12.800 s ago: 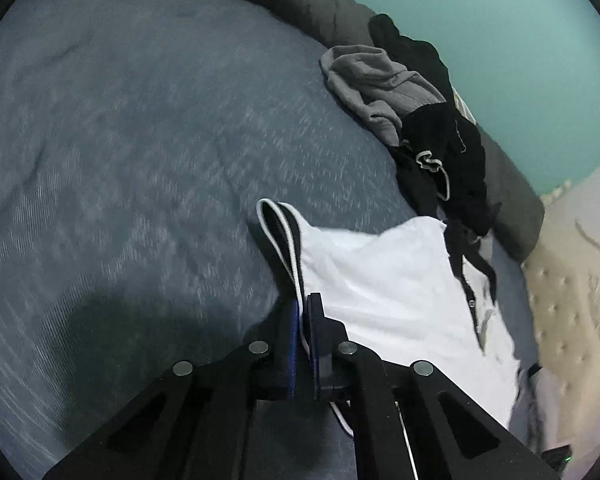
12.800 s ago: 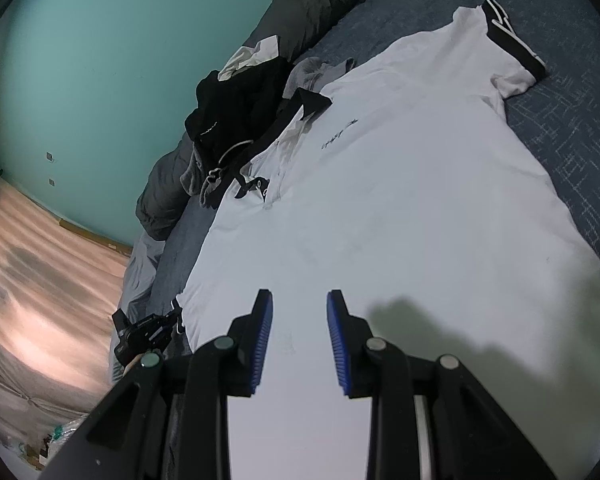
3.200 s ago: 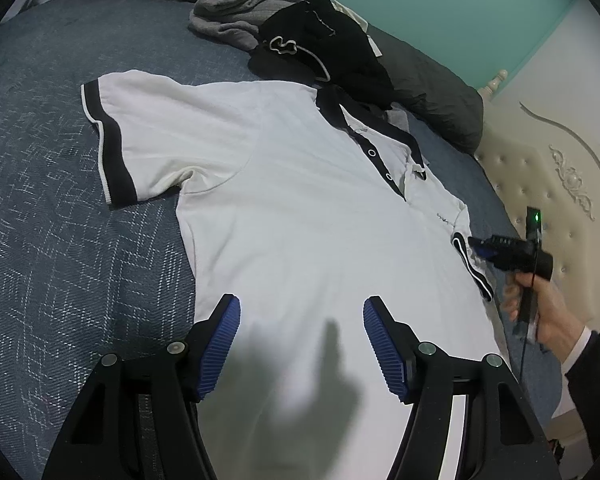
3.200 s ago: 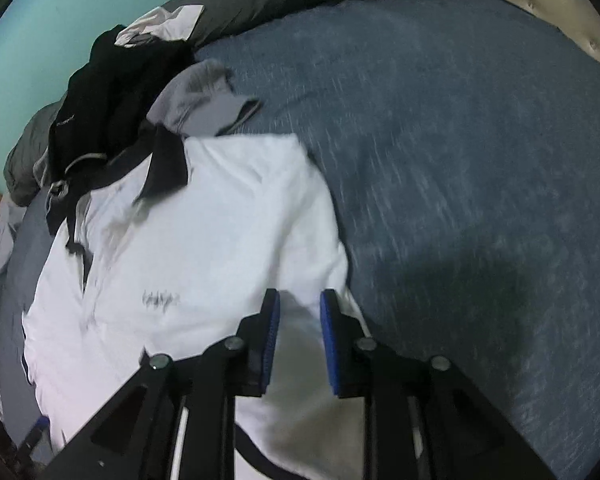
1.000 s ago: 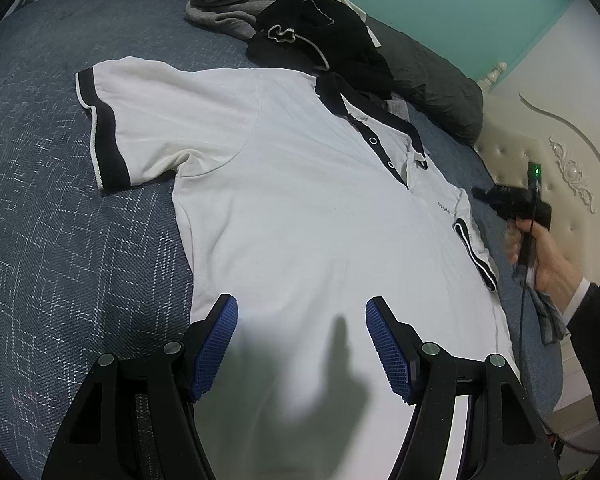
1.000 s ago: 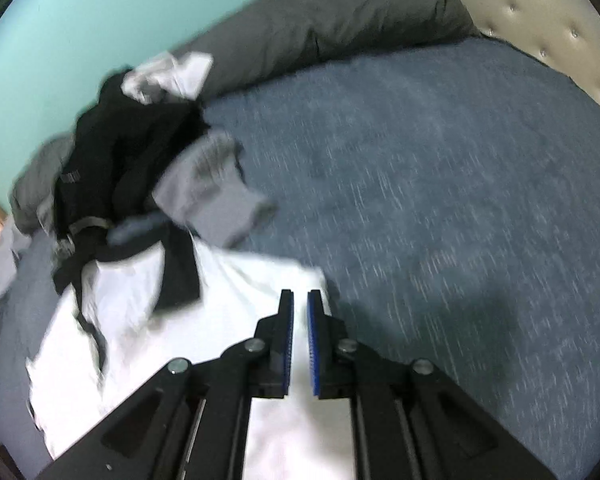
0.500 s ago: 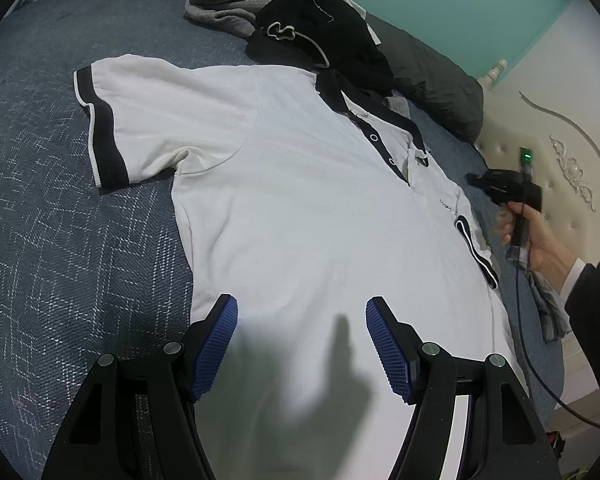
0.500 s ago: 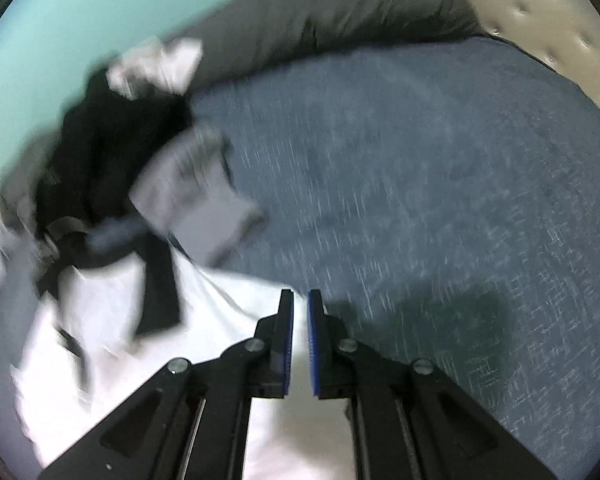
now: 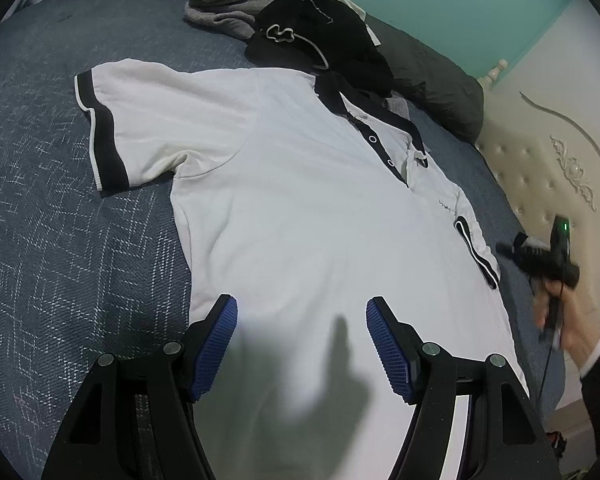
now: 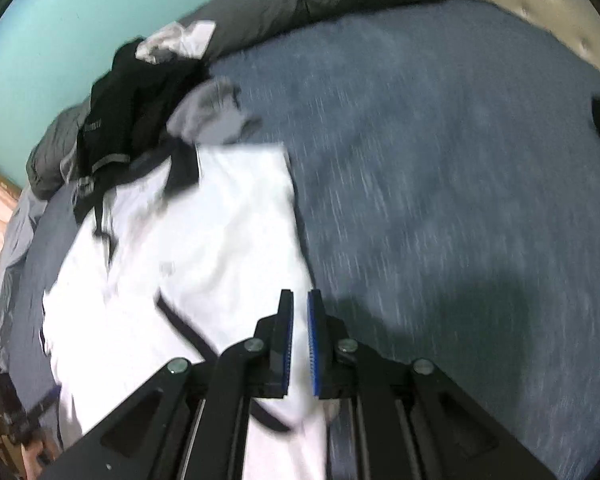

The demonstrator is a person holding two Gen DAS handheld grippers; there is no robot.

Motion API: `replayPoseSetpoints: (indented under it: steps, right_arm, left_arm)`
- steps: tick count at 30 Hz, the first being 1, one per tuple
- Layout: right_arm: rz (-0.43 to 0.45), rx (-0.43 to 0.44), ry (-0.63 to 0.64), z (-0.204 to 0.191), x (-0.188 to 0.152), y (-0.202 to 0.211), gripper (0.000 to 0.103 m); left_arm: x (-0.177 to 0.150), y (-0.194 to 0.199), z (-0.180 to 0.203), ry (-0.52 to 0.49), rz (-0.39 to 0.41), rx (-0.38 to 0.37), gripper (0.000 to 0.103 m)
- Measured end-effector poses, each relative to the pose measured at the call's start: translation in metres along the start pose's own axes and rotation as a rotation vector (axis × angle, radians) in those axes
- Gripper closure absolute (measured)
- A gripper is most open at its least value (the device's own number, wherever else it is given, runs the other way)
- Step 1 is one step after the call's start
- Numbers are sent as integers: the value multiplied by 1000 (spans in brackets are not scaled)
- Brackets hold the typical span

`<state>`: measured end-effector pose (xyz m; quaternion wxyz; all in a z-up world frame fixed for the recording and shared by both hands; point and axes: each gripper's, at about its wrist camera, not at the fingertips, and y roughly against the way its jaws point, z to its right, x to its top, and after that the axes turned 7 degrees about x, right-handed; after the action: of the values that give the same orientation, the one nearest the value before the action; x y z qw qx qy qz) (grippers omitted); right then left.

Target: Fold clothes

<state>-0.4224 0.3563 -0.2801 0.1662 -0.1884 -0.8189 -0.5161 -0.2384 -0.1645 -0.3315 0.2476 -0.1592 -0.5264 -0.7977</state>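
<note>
White polo (image 9: 300, 208) flat on bed under wide-open, empty left tool (image 9: 302, 334); right tool (image 10: 299, 334) closed, empty.

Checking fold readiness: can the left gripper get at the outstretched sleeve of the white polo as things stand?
Probably yes. The left gripper hangs open over the white polo; its sleeve lies flat on bare bedspread, uncovered.

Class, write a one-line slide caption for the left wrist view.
Open left gripper hovers over a white polo shirt spread on the blue bedspread.

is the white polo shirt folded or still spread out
Partly folded: white black-trimmed polo shirt lies flat, one sleeve folded onto the body, the other spread.
</note>
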Motion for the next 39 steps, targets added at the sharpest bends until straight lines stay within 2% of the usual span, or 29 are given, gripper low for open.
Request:
replayPoseSetpoints:
  steps: [4, 8, 15, 19, 23, 27, 30, 34, 39]
  right_arm:
    - [-44, -29, 15, 6, -29, -4, 97]
    - [-29, -20, -4, 10, -39, 1, 97]
    - [72, 15, -25, 6, -23, 9, 97]
    - [52, 5, -15, -1, -11, -6, 96]
    - [-13, -51, -46, 7, -14, -23, 96]
    - [66, -25, -69, 6, -15, -8, 96]
    - [77, -3, -48, -3, -7, -9, 96]
    - [-9, -44, -30, -6, -11, -30, 96]
    - [83, -17, -67, 0, -18, -16, 96]
  left_arm:
    - [0, 2, 2, -2, 3, 0, 31]
    - [0, 2, 3, -5, 6, -3, 31]
    - [1, 1, 3, -3, 7, -6, 31]
    - [1, 1, 1, 0, 6, -6, 31]
    - [1, 2, 1, 0, 8, -11, 31]
    - [2, 3, 0, 3, 12, -12, 31]
    - [3, 4, 0, 3, 13, -11, 31]
    - [4, 4, 0, 5, 16, -12, 31]
    - [4, 5, -1, 6, 17, -14, 31]
